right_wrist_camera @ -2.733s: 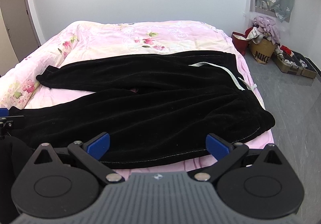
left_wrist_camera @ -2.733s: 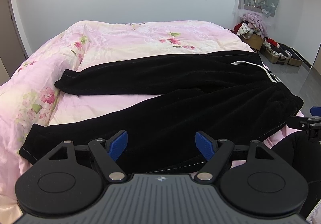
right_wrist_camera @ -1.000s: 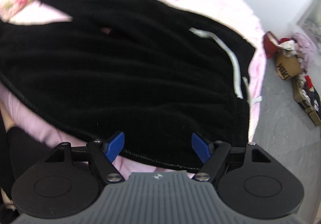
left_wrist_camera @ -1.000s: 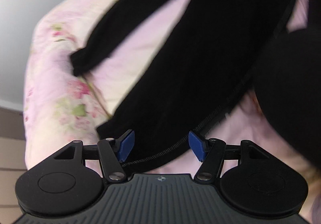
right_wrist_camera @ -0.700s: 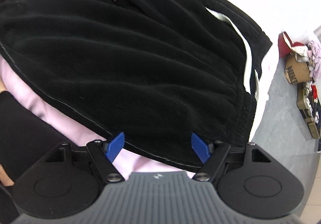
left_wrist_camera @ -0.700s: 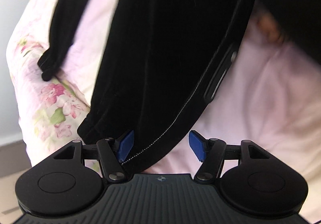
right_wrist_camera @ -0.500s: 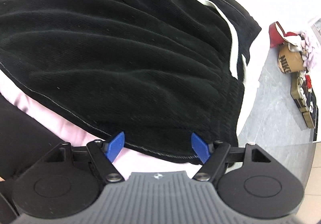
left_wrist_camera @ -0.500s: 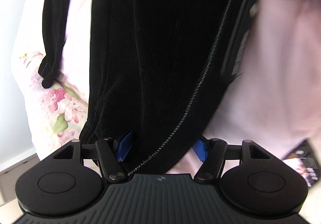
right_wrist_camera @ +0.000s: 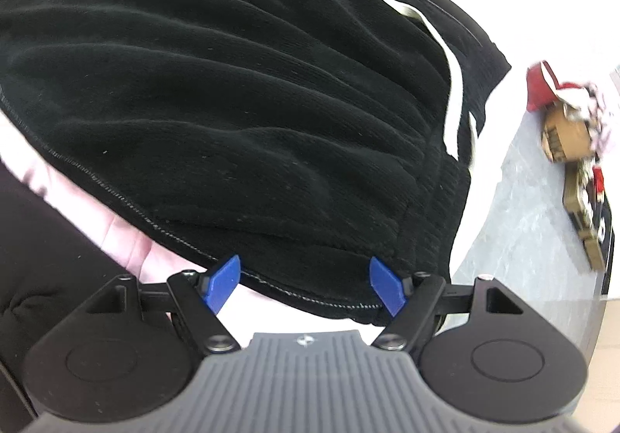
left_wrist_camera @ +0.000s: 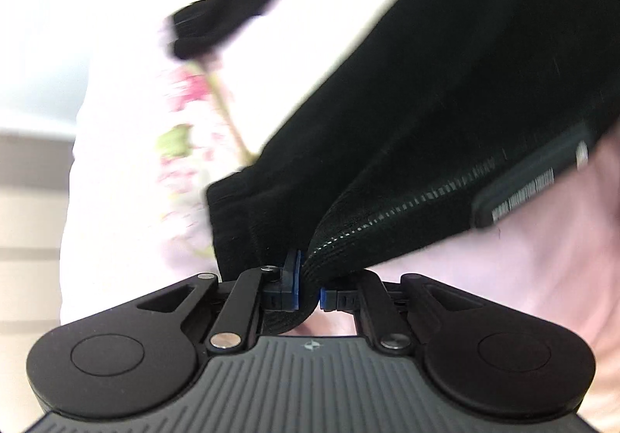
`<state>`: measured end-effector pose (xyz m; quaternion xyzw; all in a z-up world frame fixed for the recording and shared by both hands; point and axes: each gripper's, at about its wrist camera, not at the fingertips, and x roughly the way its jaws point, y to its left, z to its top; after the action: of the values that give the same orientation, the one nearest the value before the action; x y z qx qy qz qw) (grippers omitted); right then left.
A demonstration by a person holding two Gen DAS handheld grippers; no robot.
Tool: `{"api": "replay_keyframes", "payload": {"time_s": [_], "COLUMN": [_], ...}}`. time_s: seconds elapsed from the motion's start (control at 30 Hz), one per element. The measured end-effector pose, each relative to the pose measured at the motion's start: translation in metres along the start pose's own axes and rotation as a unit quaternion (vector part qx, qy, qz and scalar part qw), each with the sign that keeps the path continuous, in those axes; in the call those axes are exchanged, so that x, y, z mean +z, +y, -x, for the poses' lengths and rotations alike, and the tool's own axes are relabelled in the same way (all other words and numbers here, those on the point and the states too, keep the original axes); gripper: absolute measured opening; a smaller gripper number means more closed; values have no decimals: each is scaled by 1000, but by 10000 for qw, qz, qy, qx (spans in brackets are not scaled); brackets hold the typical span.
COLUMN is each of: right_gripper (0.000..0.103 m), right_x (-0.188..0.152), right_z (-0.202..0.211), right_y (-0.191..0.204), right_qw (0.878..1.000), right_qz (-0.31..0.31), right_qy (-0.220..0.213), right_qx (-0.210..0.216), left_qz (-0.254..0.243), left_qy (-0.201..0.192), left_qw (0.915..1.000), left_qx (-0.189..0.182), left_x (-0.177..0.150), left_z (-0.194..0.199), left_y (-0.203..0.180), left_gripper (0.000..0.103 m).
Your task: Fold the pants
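My left gripper (left_wrist_camera: 309, 287) closing, pinching the stitched hem of the black pants (left_wrist_camera: 445, 92) on the pink bedspread (left_wrist_camera: 128, 169), my right gripper (right_wrist_camera: 306, 287) spread wide over the waistband edge, gripping nothing

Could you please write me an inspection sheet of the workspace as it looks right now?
Surface: bed with a pink floral quilt, pants spread across it.
Job's things: black pants lying unfolded; white drawstring at the waist end; near leg's cuff bunched at the left gripper.
Clutter: dark flat object with a printed label beside the pants' seam; what it is cannot be told.
Grippers: left gripper closing, pads pinching the stitched hem near the cuff; right gripper open, straddling the hem near the waist, not gripping.
Cables: nothing seen.
Surroundings: grey floor; a cardboard box with heaped clothes.
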<state>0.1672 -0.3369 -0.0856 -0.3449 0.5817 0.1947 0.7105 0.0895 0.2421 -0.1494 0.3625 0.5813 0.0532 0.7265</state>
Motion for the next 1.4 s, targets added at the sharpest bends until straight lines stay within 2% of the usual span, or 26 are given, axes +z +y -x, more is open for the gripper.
{"api": "replay_keyframes", "payload": {"time_s": [0.17,0.23,0.27,0.37,0.6,0.7,0.77,0.8,0.87,0.9,1.0,1.03,1.1,1.17,1.2,1.23,1.4], "right_gripper": [71,68,63,60,60,61,61,63,72,73,71,66,61,37,28,12,8], "right_x": [-9,-14,-17,-23,-33,-37,-41,-44,-51,-52,-47,-47,-48,-49,-50,-50,-47], "right_z": [3,2,2,-1,-16,-22,-15,-9,0,1,-11,-16,-21,-13,-7,1,33], "right_y": [7,9,9,11,28,31,35,38,44,45,41,41,43,45,45,44,39], "right_qw": [9992,9982,9975,9949,9806,9789,9776,9739,9612,9587,9648,9646,9616,9587,9586,9603,9599], "right_qz": [396,602,701,1000,1917,1966,1954,2056,2397,2470,2349,2396,2519,2590,2553,2460,2044], "right_qy": [-13,41,50,100,-182,-264,-379,-477,-725,-783,-687,-681,-692,-804,-900,-998,-1474], "right_qx": [-5,-42,-54,-80,-377,-485,-688,-839,-1159,-1171,-957,-861,-845,-863,-886,-860,-1226], "left_qz": [830,1145,1247,1396,1642,2088,2177,2258,2451,2529,2712,2773,2908,3140,3205,3241,3548], "left_qy": [-102,-144,-156,-130,-38,-69,-122,-112,-90,-120,-197,-225,-248,-347,-375,-410,-665], "left_qw": [9965,9932,9920,9901,9864,9779,9759,9741,9694,9673,9622,9605,9564,9487,9464,9450,9326], "left_qx": [-73,-122,-123,-86,23,-10,-33,-65,-122,-130,-133,-121,-113,-142,-148,-133,-44], "left_x": [14,18,21,27,20,16,10,7,3,1,0,0,-1,-3,-3,-2,3], "left_z": [25,32,36,46,51,48,49,49,49,49,53,55,59,63,65,67,80], "left_y": [32,45,45,50,34,35,33,33,35,35,36,36,39,42,42,43,59], "left_gripper": [9,9,9,9,9,9,9,9,9,9,9,9,9,9,9,9,9]}}
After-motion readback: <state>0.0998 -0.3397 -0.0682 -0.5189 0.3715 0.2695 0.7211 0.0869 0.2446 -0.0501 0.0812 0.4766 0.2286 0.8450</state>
